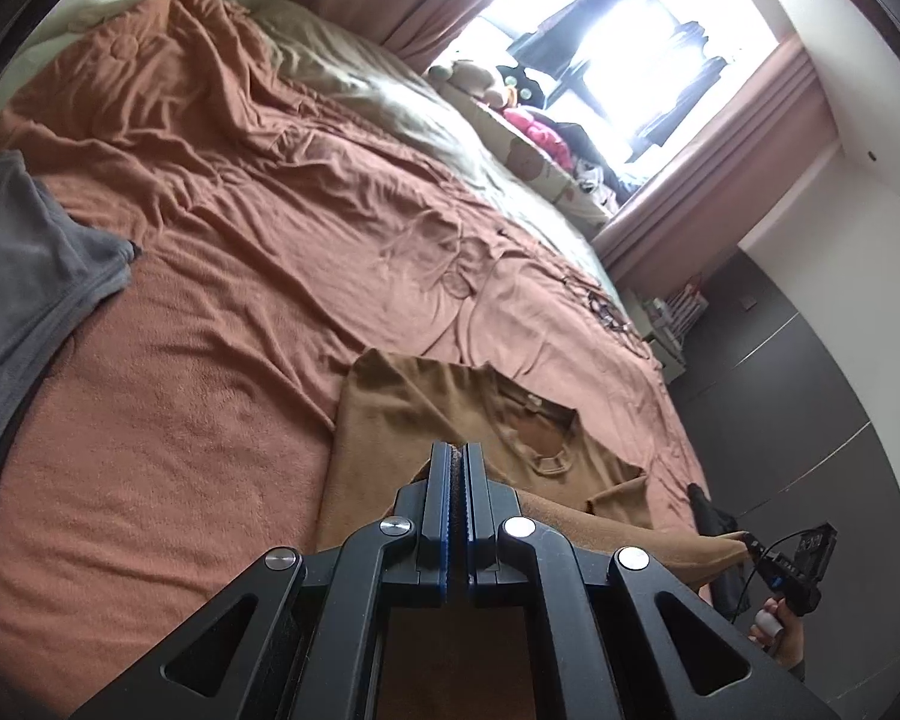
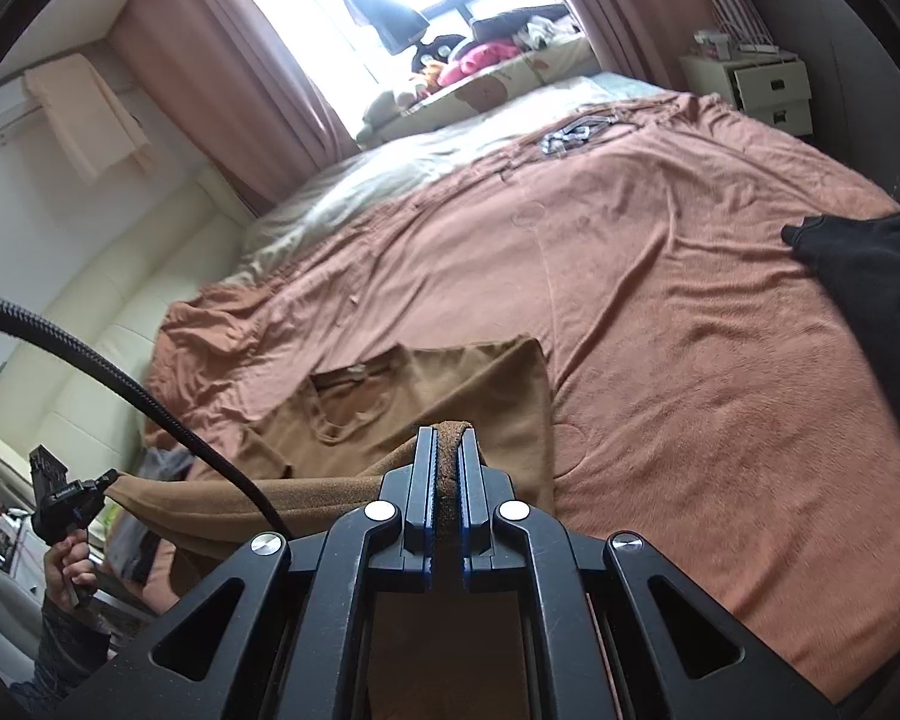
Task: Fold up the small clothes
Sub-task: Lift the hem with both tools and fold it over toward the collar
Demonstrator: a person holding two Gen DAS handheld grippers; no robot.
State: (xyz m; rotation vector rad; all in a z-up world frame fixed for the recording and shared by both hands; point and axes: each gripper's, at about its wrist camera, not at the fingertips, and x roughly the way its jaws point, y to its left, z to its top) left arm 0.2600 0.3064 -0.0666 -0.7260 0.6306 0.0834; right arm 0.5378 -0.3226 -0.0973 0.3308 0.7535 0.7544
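Left wrist view shows the left gripper (image 1: 457, 450) clenched on an edge of a tan-brown knit T-shirt (image 1: 426, 408), its black fingers (image 1: 441, 480) pressed together with the cloth pinched between them. The shirt's collar end lies flat on a rust-orange bedspread (image 1: 240, 276) covering the bed, while the near hem is lifted off it. Far right, the right gripper (image 1: 750, 543), held in a hand (image 1: 777, 636), pinches another part of the same hem. A grey folded garment (image 1: 24, 264) lies on the bedspread at left. Right wrist view shows the right gripper (image 2: 447, 438) clamped on a fold of the shirt (image 2: 450, 384), and a black garment (image 2: 870, 276) lying at the right edge.
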